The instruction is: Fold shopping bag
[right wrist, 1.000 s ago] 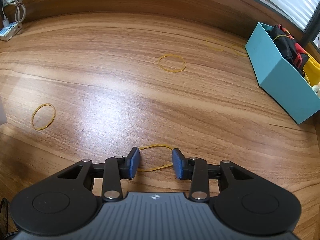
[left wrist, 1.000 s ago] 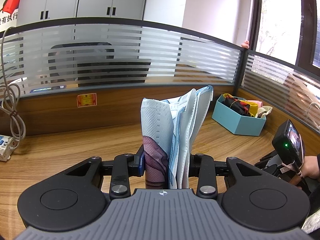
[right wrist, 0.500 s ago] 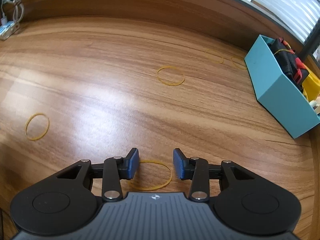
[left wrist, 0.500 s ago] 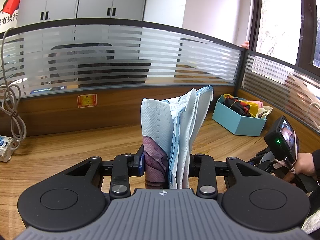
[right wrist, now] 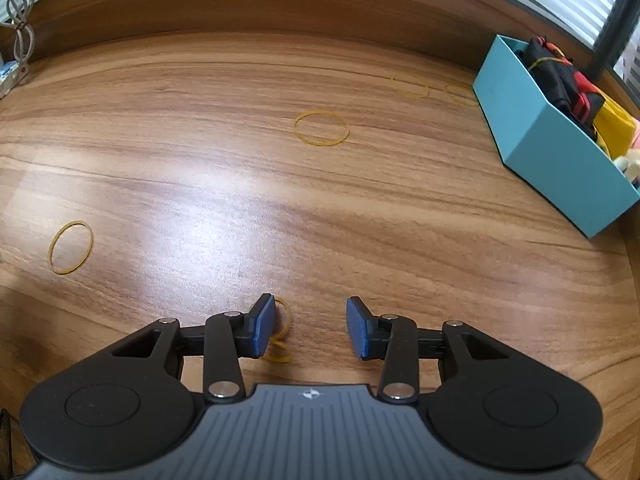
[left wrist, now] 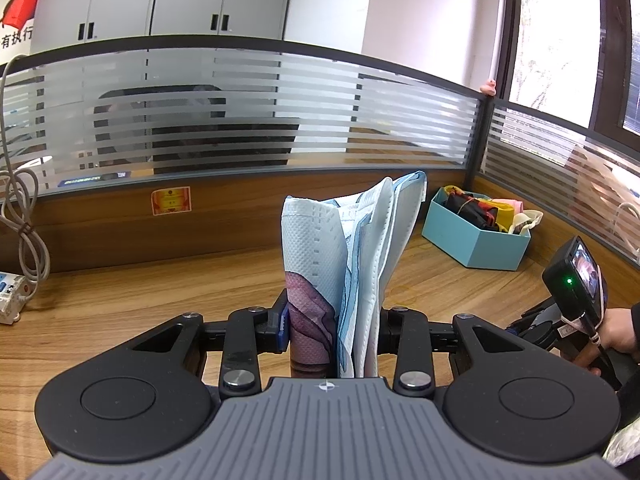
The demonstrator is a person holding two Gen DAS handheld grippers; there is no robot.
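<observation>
The folded shopping bag (left wrist: 320,248), pale blue and white with a purple print, stands upright between the pads of my left gripper (left wrist: 332,320), which is shut on its lower part. My right gripper (right wrist: 310,324) points down at the wooden table (right wrist: 240,200), its blue pads apart with nothing between them. A yellow rubber band (right wrist: 280,346) lies bunched and twisted against the inner side of the left finger (right wrist: 262,328). In the left wrist view the right gripper's camera unit (left wrist: 576,280) shows at the far right, with a hand (left wrist: 618,330) behind it.
A teal box (right wrist: 552,152) with rolled bags stands at the right. Loose rubber bands lie at the centre back (right wrist: 321,128), at the left (right wrist: 71,247) and near the box (right wrist: 409,86). A power strip with cable (left wrist: 12,292) sits far left. A glass partition rings the desk.
The rubber band lay as a flat loop between the right gripper's fingers; now it is bunched against the left finger. The left gripper and the bag have not moved.
</observation>
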